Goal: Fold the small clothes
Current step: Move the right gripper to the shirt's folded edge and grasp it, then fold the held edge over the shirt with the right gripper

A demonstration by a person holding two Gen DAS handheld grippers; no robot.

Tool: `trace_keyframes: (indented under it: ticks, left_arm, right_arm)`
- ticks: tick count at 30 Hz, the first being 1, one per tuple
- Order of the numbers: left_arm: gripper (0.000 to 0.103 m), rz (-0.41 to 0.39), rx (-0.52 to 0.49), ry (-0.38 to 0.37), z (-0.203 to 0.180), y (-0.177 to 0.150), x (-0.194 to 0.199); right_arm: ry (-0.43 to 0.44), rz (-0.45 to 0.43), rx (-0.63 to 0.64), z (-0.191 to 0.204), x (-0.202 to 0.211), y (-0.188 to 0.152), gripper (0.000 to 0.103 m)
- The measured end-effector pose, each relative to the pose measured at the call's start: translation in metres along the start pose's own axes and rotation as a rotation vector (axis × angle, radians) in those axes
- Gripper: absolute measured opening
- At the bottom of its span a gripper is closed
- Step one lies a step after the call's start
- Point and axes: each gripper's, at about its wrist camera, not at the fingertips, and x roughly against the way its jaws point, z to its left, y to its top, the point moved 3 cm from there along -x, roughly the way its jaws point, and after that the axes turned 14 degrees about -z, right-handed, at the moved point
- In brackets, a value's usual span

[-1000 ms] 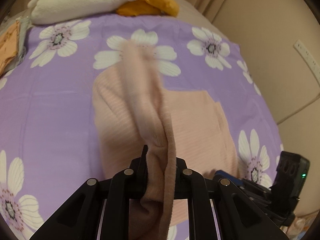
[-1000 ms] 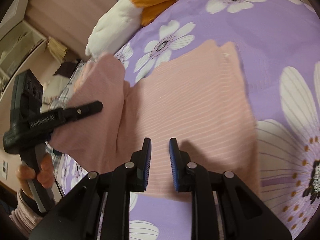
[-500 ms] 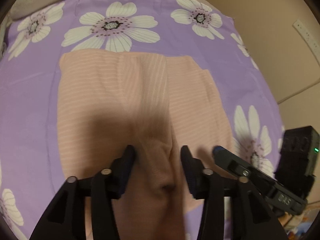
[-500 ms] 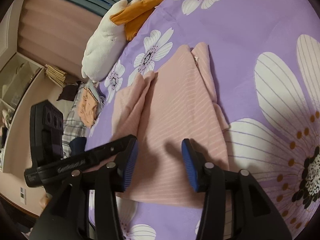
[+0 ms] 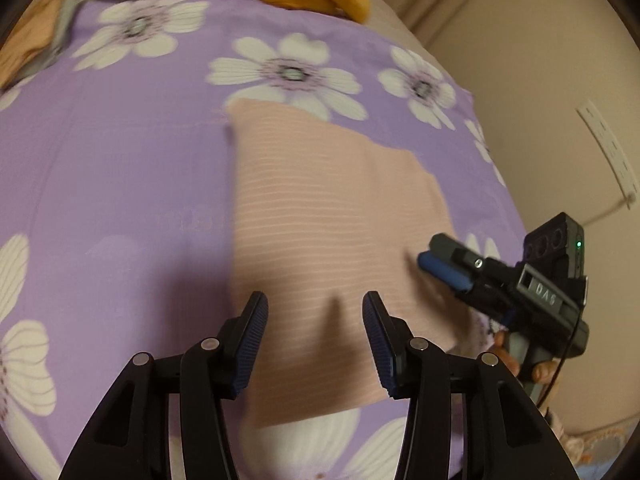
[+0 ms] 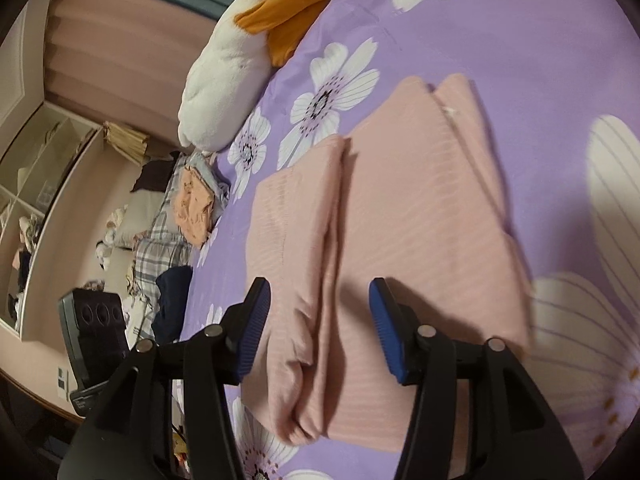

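A pink ribbed garment (image 5: 328,216) lies folded and flat on the purple flowered bed cover (image 5: 120,184). In the right wrist view the garment (image 6: 400,216) shows a folded-over flap along its left side. My left gripper (image 5: 314,312) is open and empty, just above the garment's near edge. My right gripper (image 6: 318,300) is open and empty over the garment's near end. The right gripper also shows in the left wrist view (image 5: 444,270) at the garment's right edge. The left gripper's body (image 6: 96,332) shows at the left of the right wrist view.
A white and orange plush toy (image 6: 248,52) lies at the far end of the bed. A pile of other clothes (image 6: 192,200) sits beside the bed cover. A beige wall (image 5: 540,80) runs along the bed's right side.
My left gripper let go of the pink flap it held up, and the flap now lies flat on the garment. Both grippers opened wider and drew back toward the near edge.
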Motion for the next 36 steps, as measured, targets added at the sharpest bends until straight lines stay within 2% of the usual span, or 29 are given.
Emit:
trace_keyframes:
  ticks: [7, 12, 14, 16, 19, 28, 32, 36]
  left_arm:
    - [0.047, 0.007, 0.068, 0.018, 0.026, -0.006, -0.003]
    - [0.047, 0.018, 0.1, 0.006, 0.037, -0.009, -0.004]
    - [0.047, 0.02, 0.106, 0.002, 0.038, -0.01, -0.003]
    - [0.047, 0.022, 0.107, 0.0, 0.04, -0.01, -0.002]
    - [0.047, 0.023, 0.111, -0.006, 0.041, -0.011, -0.001]
    - [0.047, 0.026, 0.089, -0.017, 0.033, -0.012, 0.001]
    - [0.047, 0.034, 0.062, -0.025, 0.023, -0.013, -0.002]
    - [0.047, 0.044, 0.029, -0.03, 0.011, -0.012, -0.007]
  right_arm:
    - [-0.042, 0.062, 0.09, 0.011, -0.039, 0.004, 0.052]
    - [-0.023, 0.079, 0.104, 0.014, -0.059, 0.008, 0.051]
    - [-0.023, 0.072, 0.101, 0.014, -0.062, 0.011, 0.045]
    - [-0.023, 0.076, 0.106, 0.014, -0.065, 0.012, 0.025]
    - [-0.018, 0.083, 0.11, 0.016, -0.069, 0.011, 0.012]
    - [-0.021, -0.016, 0.228, 0.04, -0.035, 0.042, 0.009]
    - [-0.066, -0.065, 0.255, 0.035, -0.017, 0.06, 0.01]
    - [-0.133, -0.096, 0.253, 0.014, -0.005, 0.072, 0.01]
